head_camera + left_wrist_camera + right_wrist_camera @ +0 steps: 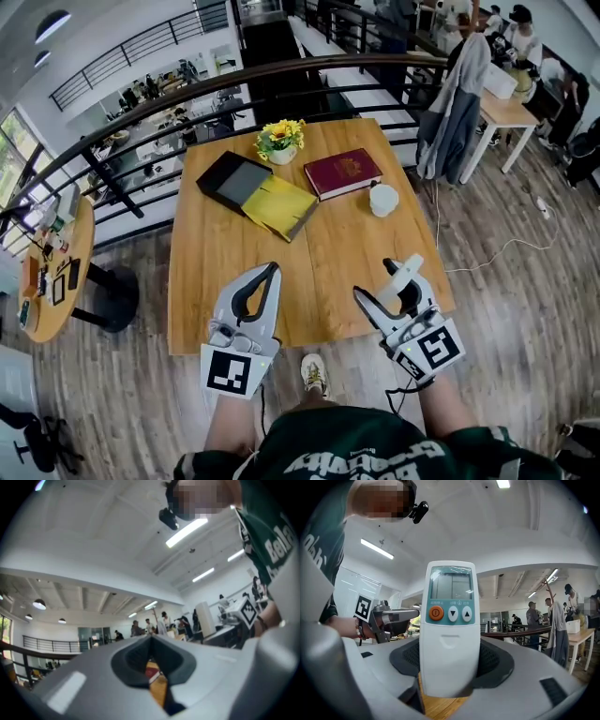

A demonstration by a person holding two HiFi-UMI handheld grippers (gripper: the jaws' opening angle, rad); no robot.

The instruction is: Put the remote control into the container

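Wooden and light brown, the desk (pixel 328 272) filled the middle of the head view. Near its top edge stood yellow flowers (pixel 280 139) in a pot. A red book (pixel 342 172) lay to their right, with a white cup (pixel 382 199) just below the book. The container (pixel 234 180), black with a yellow part, lay left of the book, well apart from both grippers at the desk's bottom edge. The remote control (pixel 449 597) was white, with a small screen, one orange button and two arrow buttons. It stood upright, pinched in the jaws of the right gripper (pixel 450 660). The left gripper (pixel 151 641) had its jaws pressed together.
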